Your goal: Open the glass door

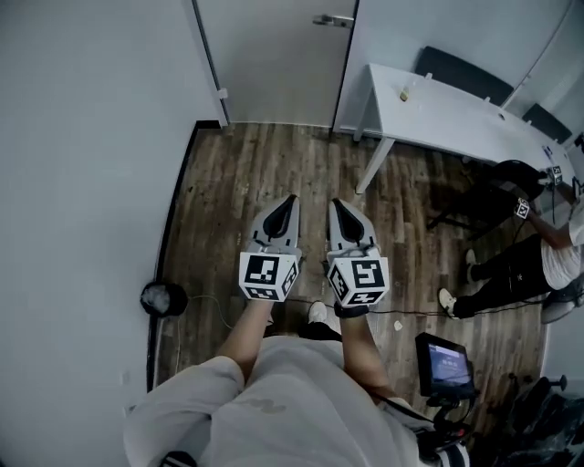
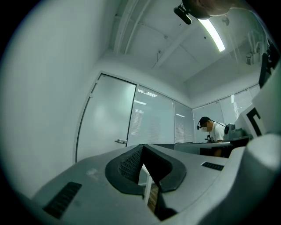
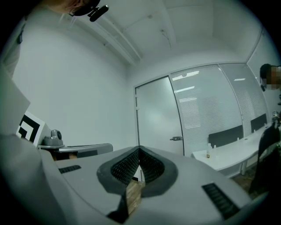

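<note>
Forearms reach forward at the bottom of the head view, each carrying a tool with a marker cube. The left tool [image 1: 292,199] and right tool [image 1: 334,203] sit side by side above the wooden floor [image 1: 265,173], both pointing to 12 o'clock. Each one's own view shows its jaws pressed together with nothing between them: left tool [image 2: 141,146], right tool [image 3: 139,149].

A white counter [image 1: 456,114] stands at 2 o'clock, and a seated person [image 1: 525,251] is at 3 o'clock.

The frosted glass door [image 1: 274,55] is farthest, at 12 o'clock, closed and well apart from both tools. Its lever handle [image 1: 333,20] sits at the door's right edge, near 1 o'clock. A bracket at the left edge suggests the hinges are on that side. The handle also shows in the left gripper view [image 2: 120,141] and the right gripper view [image 3: 176,138].

The step in hand looks like the approach. The right tool is probably the better choice, as the handle lies slightly to its side. It should spread its jaws before arriving, then close across the lever near its free end and press down. Whether the door pushes or pulls cannot be told, so the first tug should be gentle. The left tool should stay out of the door's swing.
</note>
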Action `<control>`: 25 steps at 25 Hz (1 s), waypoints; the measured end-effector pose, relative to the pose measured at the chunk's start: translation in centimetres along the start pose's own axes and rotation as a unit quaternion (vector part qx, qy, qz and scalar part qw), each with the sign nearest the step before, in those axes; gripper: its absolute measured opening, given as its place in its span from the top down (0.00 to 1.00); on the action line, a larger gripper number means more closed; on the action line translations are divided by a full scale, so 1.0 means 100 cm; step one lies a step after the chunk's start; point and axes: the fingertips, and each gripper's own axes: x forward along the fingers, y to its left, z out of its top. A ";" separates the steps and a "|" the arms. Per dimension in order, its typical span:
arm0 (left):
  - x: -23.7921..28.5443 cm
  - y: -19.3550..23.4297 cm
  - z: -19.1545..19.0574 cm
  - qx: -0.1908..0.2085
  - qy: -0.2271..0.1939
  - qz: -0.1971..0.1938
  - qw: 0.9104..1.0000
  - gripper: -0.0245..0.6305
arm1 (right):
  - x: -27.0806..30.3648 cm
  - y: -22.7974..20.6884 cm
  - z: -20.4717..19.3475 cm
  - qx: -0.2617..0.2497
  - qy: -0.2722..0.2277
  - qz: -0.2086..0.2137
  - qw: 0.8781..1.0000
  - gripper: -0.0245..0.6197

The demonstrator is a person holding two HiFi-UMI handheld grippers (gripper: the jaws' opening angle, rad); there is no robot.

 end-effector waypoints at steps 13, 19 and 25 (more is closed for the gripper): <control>0.131 0.008 -0.016 0.014 0.019 0.038 0.999 0.96 | 0.100 -0.108 -0.010 0.035 0.014 0.028 0.999 0.96; 0.196 0.106 -0.048 0.000 0.031 0.037 0.999 0.96 | 0.210 -0.111 -0.045 0.036 0.033 0.012 0.999 0.96; 0.248 0.124 -0.035 -0.017 0.013 0.025 0.999 0.96 | 0.235 -0.146 -0.022 0.018 0.032 -0.017 0.999 0.96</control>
